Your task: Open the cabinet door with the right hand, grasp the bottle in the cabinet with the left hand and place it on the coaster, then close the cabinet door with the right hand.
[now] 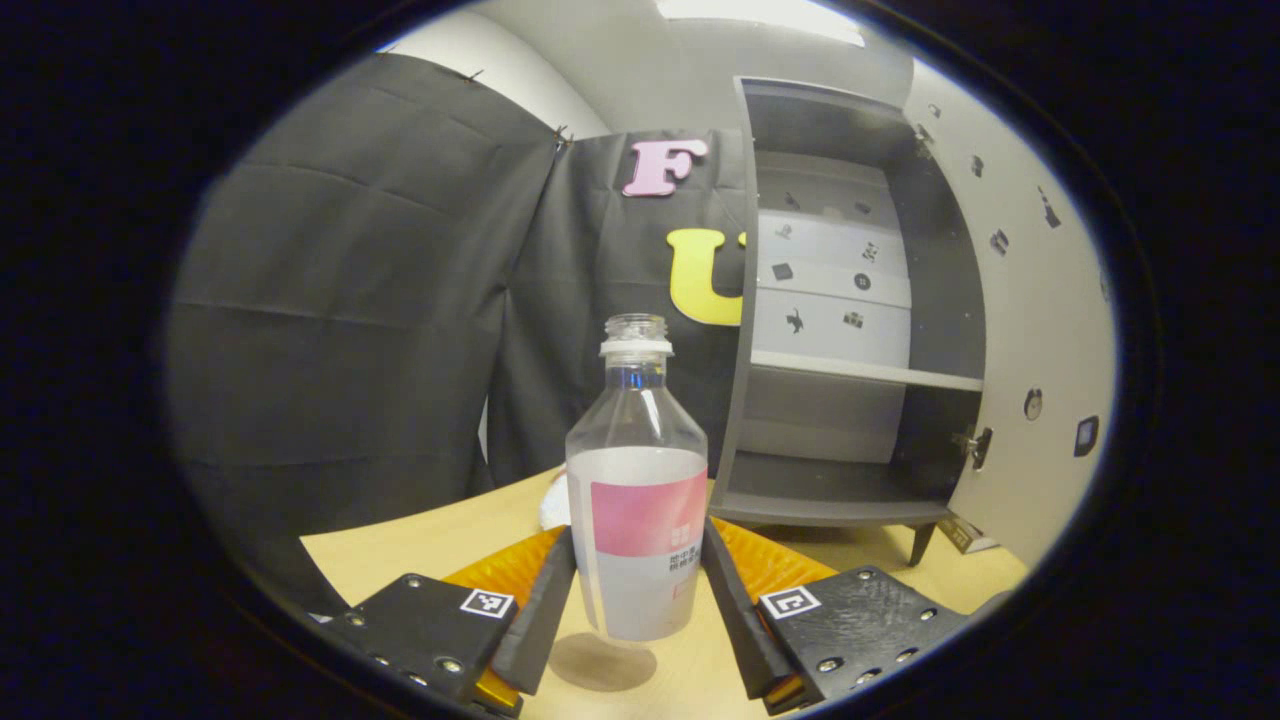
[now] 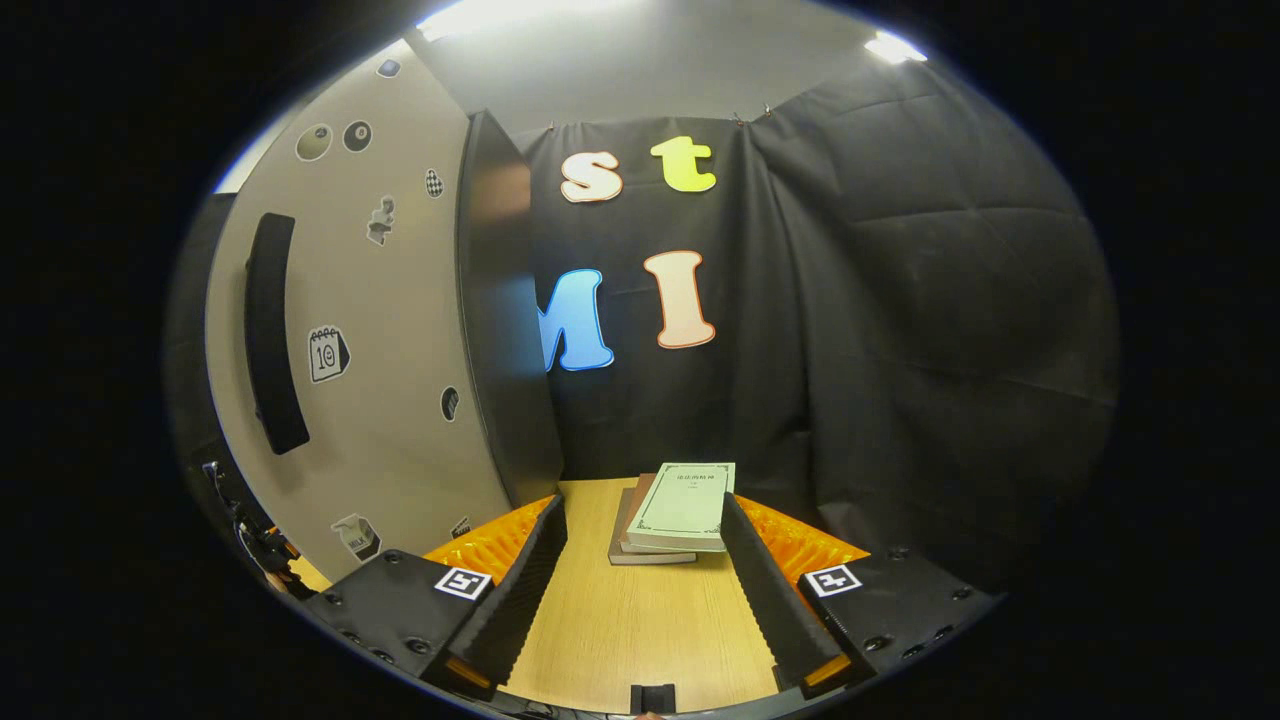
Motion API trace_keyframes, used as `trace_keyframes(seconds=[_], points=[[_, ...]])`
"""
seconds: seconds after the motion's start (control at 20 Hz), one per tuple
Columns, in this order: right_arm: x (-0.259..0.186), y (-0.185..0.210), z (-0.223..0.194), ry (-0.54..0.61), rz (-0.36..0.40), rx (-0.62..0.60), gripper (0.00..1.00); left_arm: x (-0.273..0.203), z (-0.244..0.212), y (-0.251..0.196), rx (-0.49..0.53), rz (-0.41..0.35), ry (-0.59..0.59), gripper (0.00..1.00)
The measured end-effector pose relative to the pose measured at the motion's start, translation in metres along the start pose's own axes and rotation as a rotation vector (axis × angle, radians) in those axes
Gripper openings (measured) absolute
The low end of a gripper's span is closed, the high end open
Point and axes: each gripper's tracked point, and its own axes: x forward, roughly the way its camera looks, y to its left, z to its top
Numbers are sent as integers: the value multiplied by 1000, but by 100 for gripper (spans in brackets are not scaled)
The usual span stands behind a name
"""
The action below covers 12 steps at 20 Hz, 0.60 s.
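The bottle (image 1: 637, 480) stands upright between the two fingers of the left hand-held gripper (image 1: 638, 590), which press on its labelled lower half from either side. Its base hangs just above the counter (image 1: 420, 550), with a round shadow directly below, so I judge it lifted and in carry. Its long axis is vertical and its mouth is uncapped. A coaster cannot be made out with certainty; a pale shape behind the bottle's left edge is too hidden to name. Behind and to the right, the cabinet (image 1: 850, 380) stands with bare shelves and its door (image 1: 1030, 330) swung wide.

The right hand-held gripper (image 2: 640, 590) is level over the counter, fingers spread and holding nothing. The door's outer face, with its dark handle (image 2: 268, 330), lies close on its left, so this hand is nearer for closing. A stack of books (image 2: 675, 510) lies ahead.
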Motion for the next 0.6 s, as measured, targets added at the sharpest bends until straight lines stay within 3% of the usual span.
trace_keyframes(seconds=[0.45,0.6], points=[[2,-1,-5,40,-28,-47,98,34,-65,13,16,41,72,74],[6,10,-7,63,7,-38,98,38,-84,12,5,45,94,72]])
